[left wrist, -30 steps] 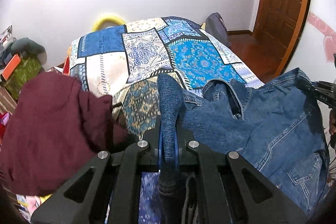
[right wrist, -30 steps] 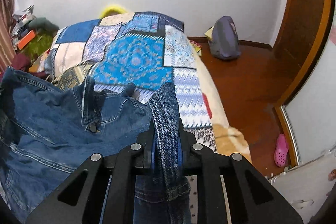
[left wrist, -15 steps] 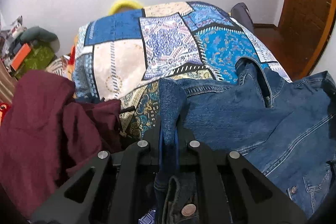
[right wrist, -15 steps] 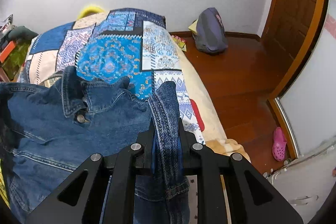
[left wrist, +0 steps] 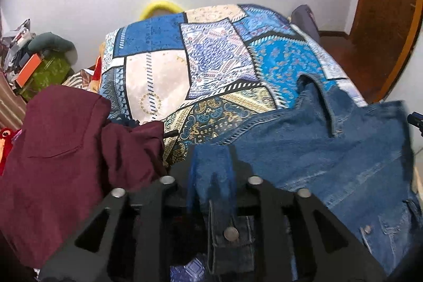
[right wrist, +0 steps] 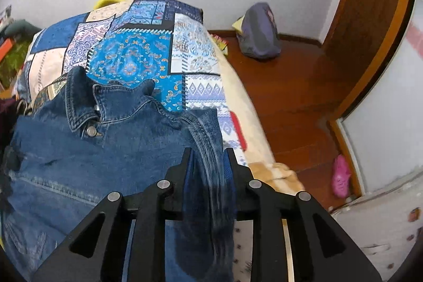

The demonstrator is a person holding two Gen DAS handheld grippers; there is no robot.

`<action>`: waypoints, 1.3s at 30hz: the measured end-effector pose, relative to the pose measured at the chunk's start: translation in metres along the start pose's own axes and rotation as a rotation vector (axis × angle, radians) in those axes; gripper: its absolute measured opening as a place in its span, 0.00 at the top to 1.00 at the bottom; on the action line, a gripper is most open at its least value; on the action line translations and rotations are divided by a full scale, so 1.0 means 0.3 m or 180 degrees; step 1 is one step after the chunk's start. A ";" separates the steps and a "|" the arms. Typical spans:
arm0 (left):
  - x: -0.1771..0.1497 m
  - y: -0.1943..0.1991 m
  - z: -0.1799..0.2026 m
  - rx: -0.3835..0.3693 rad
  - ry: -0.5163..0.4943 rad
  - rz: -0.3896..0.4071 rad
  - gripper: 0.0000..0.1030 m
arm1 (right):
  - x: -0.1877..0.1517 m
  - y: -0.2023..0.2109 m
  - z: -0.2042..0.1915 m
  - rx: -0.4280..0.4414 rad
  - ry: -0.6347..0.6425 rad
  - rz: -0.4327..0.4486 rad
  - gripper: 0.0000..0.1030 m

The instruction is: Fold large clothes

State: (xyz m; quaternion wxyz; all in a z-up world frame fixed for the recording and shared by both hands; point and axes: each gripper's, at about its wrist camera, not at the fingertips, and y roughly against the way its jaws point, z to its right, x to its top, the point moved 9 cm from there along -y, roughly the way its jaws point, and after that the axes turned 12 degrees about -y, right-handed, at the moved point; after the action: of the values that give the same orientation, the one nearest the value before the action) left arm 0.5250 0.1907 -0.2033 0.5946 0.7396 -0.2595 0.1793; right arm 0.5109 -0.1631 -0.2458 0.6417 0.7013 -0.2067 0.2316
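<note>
A blue denim jacket (left wrist: 330, 149) lies spread on the patchwork bed cover (left wrist: 211, 65), collar toward the far end. My left gripper (left wrist: 211, 165) has its jaws apart, with a fold of the jacket's left edge lying loose between them. My right gripper (right wrist: 207, 163) also has its jaws apart around the jacket's right shoulder or sleeve fabric. The jacket's collar and button show in the right wrist view (right wrist: 105, 107).
A maroon garment (left wrist: 66, 149) lies heaped on the left of the bed. A green bag and clutter (left wrist: 45, 68) sit at far left. A grey backpack (right wrist: 259, 31) and a pink shoe (right wrist: 341, 176) are on the wooden floor to the right.
Both grippers lowered the jacket onto the bed and it spread out flat. The jaws of both have opened wider around the denim.
</note>
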 end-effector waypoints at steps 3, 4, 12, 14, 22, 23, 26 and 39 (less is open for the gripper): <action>-0.009 0.094 0.010 0.0048 -0.0054 0.0143 0.47 | -0.006 0.090 -0.005 0.0093 0.0034 0.0072 0.70; -0.013 0.124 0.013 0.0065 -0.0070 0.0184 0.41 | -0.010 0.122 -0.005 0.0122 0.0036 0.0110 0.66; -0.105 0.369 0.041 0.0020 -0.0168 0.0369 0.20 | -0.089 0.337 0.001 0.0235 0.0102 0.0333 0.53; -0.142 0.415 0.046 0.0029 -0.0196 0.0387 0.06 | -0.126 0.375 0.017 0.0249 0.0094 0.0317 0.53; -0.395 0.474 0.070 -0.0210 -0.0287 0.0134 0.02 | -0.276 0.440 0.101 0.0080 0.0125 0.0203 0.53; -0.430 0.471 0.072 -0.0284 -0.0264 0.0081 0.02 | -0.305 0.439 0.112 0.0084 0.0096 0.0168 0.52; -0.540 0.445 0.094 -0.0573 -0.0210 -0.0091 0.02 | -0.394 0.407 0.132 0.0104 0.0010 0.0021 0.39; -0.840 0.284 0.307 -0.1766 0.0376 -0.0962 0.03 | -0.725 0.200 0.177 0.0134 -0.0116 -0.0791 0.39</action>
State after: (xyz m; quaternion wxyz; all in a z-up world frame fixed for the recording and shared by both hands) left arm 0.2683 0.1307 -0.3019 0.8075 0.5677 -0.1508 0.0541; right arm 0.3032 -0.2231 -0.3294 0.6468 0.7389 -0.1250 0.1418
